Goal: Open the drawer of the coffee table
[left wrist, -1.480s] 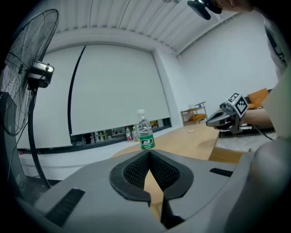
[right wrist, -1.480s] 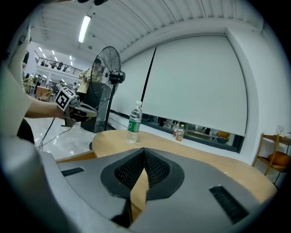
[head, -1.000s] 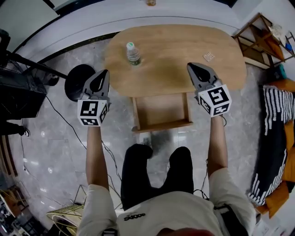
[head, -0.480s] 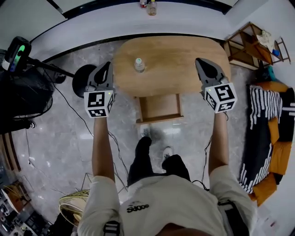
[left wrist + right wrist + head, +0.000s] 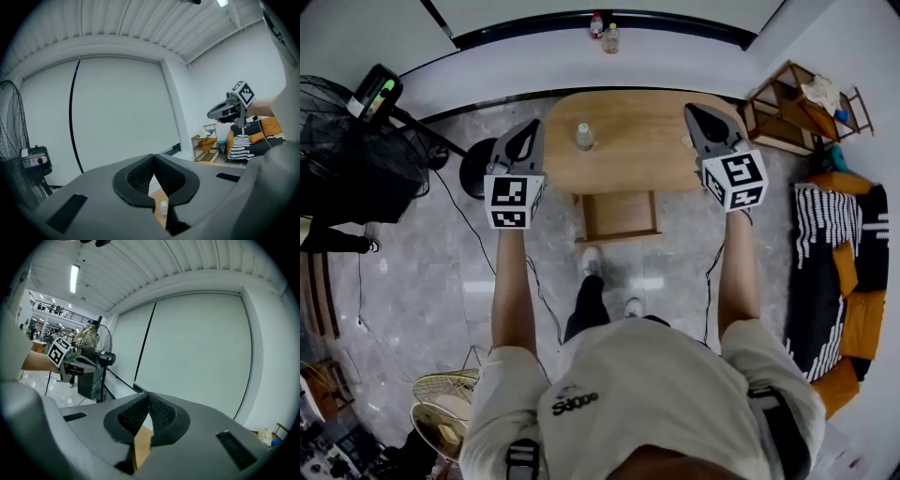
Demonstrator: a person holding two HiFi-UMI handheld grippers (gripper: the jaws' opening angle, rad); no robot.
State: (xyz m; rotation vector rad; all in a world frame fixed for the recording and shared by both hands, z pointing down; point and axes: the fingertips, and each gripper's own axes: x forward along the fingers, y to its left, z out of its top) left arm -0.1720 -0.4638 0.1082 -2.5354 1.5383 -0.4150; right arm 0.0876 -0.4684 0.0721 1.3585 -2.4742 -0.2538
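Observation:
The oval wooden coffee table (image 5: 642, 150) stands far below me, and its drawer (image 5: 621, 216) is pulled out toward my feet, showing a bare wooden bottom. A small plastic bottle (image 5: 584, 137) stands on the tabletop. My left gripper (image 5: 531, 126) is held high over the table's left end, shut with nothing in it. Over the table's right end my right gripper (image 5: 691, 112) is also shut and holds nothing. In the left gripper view the pads (image 5: 140, 174) meet, with the bottle (image 5: 163, 206) seen below them. The right gripper view shows its pads (image 5: 160, 411) closed together.
A black fan (image 5: 356, 173) on a stand is at the left, with a round black base (image 5: 473, 167) near the table. A wooden shelf (image 5: 792, 105) and an orange sofa with a striped cushion (image 5: 834, 272) are at the right. Two bottles (image 5: 605, 28) stand by the far wall. Cables lie on the floor.
Both grippers have risen a long way, staying shut, and the person has stood up, so the table looks smaller and farther below. The drawer stays open.

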